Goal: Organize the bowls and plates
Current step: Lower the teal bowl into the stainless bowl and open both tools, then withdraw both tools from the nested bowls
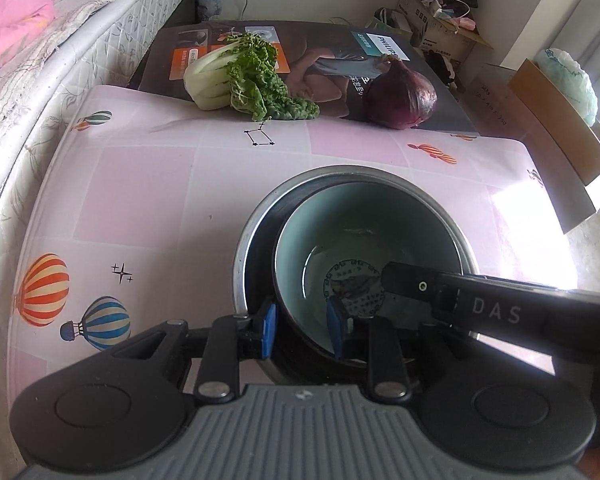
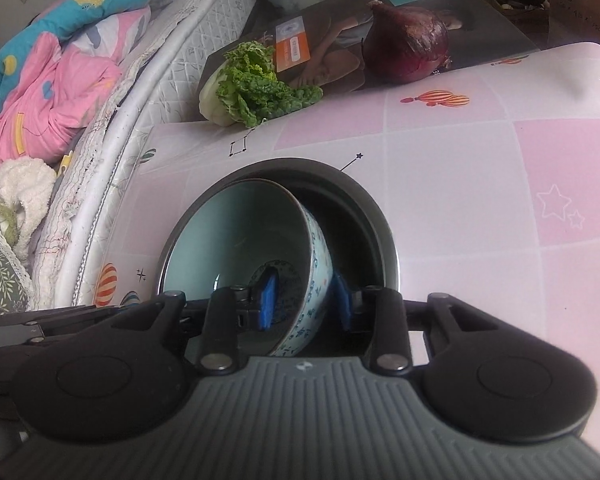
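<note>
Both grippers straddle the rim of the ceramic bowl (image 1: 364, 240): the left gripper (image 1: 302, 330) pinches its rim at six o'clock, while the right gripper (image 2: 306, 300) stands slightly slack around the wall. The bowl sits tilted inside the dark pot (image 2: 364, 204). It looks glazed, slick, heavy and breakable, so the rim is the best hold. Both point steeply down.

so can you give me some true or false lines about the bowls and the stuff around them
1. The blue bowl sits inside a larger metal bowl. True.
2. The red onion lies in the blue bowl. False: it rests on the printed box beyond the cloth.
3. The tablecloth is plain green. False: it is pink with hot-air balloons.
4. The left tongs and right tongs each straddle the blue bowl's wall. True.
</note>
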A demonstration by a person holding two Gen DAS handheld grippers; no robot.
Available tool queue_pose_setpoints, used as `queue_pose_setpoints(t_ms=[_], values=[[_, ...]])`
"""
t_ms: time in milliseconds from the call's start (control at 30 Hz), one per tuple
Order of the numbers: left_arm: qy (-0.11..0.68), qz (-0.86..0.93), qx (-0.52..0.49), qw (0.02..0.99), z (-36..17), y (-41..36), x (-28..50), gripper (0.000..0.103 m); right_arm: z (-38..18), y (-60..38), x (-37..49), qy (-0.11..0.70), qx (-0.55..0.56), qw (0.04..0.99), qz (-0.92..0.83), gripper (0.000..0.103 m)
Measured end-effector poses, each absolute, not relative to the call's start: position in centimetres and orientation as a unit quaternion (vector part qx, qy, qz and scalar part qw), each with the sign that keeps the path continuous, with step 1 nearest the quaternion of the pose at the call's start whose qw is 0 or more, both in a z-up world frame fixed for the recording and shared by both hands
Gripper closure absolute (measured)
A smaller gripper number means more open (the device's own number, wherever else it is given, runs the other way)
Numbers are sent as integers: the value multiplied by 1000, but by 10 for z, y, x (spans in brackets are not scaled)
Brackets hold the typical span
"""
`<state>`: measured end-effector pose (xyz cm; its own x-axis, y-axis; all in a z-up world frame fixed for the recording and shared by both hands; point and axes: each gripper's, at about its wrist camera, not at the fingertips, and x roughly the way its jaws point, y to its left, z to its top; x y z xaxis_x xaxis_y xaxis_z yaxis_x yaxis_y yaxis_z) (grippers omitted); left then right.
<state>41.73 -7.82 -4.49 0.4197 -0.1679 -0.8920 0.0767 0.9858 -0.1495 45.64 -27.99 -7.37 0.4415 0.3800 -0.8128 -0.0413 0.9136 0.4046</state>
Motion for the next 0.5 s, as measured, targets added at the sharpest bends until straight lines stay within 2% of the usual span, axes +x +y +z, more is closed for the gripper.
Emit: queue_pose_setpoints(t_ms=[267,500], values=[[497,-86,-51,862,-22,-69,405,70,-60,-287,453,495,196,836,129,48],[487,-82,-70,867,-10,-51,393,66,-44,-292,445,474,208,847,124,47]])
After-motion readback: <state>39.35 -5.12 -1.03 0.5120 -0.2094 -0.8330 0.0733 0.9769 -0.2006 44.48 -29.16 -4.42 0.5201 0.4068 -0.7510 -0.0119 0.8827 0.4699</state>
